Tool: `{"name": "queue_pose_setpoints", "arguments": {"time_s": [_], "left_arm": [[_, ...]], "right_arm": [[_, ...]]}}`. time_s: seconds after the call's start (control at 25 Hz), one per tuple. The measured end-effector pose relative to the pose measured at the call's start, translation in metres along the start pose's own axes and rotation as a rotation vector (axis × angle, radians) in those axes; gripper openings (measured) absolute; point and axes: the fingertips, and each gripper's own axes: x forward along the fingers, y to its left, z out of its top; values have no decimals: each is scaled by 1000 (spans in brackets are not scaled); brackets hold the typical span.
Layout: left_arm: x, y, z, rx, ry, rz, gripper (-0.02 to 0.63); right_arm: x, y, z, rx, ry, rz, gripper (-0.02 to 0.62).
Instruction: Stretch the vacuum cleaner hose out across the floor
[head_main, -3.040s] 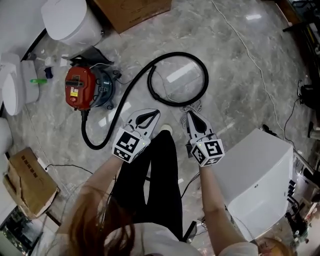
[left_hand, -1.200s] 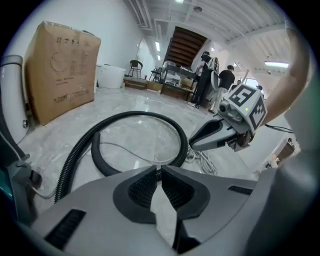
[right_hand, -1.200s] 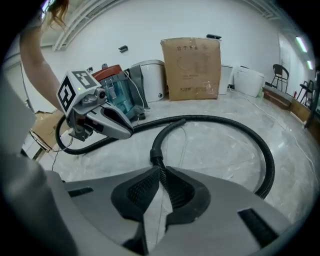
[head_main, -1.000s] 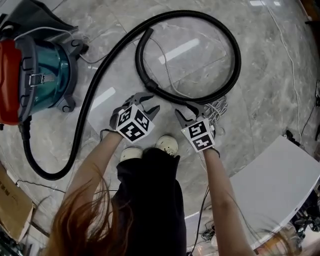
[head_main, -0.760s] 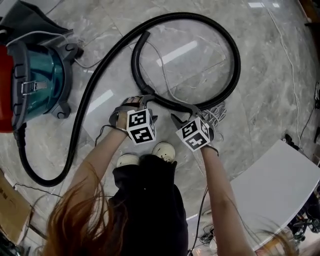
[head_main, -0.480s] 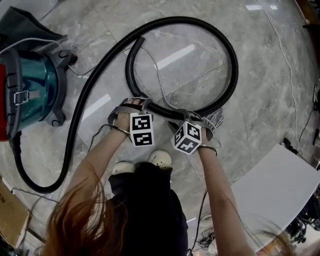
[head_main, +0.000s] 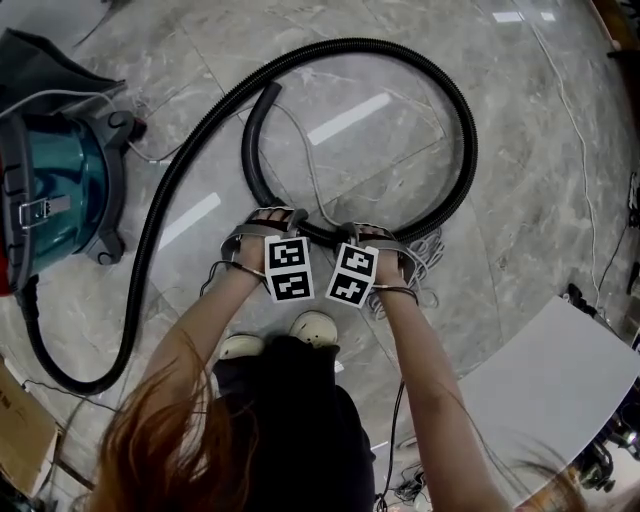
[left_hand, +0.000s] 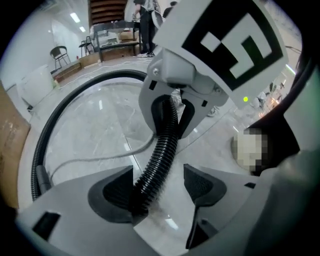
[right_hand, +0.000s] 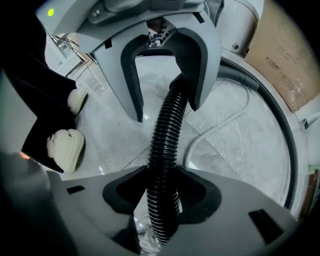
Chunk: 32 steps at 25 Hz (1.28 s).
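Since second ago both lowered onto hose (head_main: 350, 43). Left gripper (left_hand: 159, 189) fingers just widened, released, hose between them. Right gripper (right_hand: 162, 192) fingers, eased slightly wider, clenched on hose.

At frame centre both forearms point down: the left gripper (head_main: 268, 218) has jaws, just opened, straddling the hose (head_main: 471, 140); the right gripper (head_main: 366, 232) has jaws (also eased slightly) clamping it.

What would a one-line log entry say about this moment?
left claw: jaws just opened, vacuum hose between them | right claw: jaws just eased wider, gripping hose | hose: looped on floor, unstretched
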Motion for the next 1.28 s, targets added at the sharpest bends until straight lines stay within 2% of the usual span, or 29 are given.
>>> {"name": "queue_pose_setpoints", "arguments": {"time_s": [0.08,0.2,0.32,0.36,0.48,0.56,0.76,0.92,1.0,1.28], "left_arm": [[-2,1,5,-35,-20,-1,302],[-7,-1,6,-44,-19,-4,302],[-23,-3,10,-62,-23,5,302],[-31,-5,13,-44,-21,10,302],[-55,-13,19,82,16,11,302],[-72,-16,21,117,36,4,302],[-132,-19,32,84,23,-8,299],[-189,-26,43,137,22,-8,263],[-219,-28,48,167,19,2,207],[-319,-64,72,162,12,-88,184]], "right_arm": [[-1,0,0,0,6,-1,178],[-9,0,2,23,-18,-21,178],[-26,6,6,46,-32,-4,178],[-34,9,8,49,-38,10,177],[-67,13,25,70,-89,44,176],[-93,15,40,91,-133,58,176],[-178,24,75,120,-255,141,176],[-255,26,100,132,-335,159,172],[-289,29,110,110,-345,151,169],[-393,58,130,40,-320,147,162]]}}
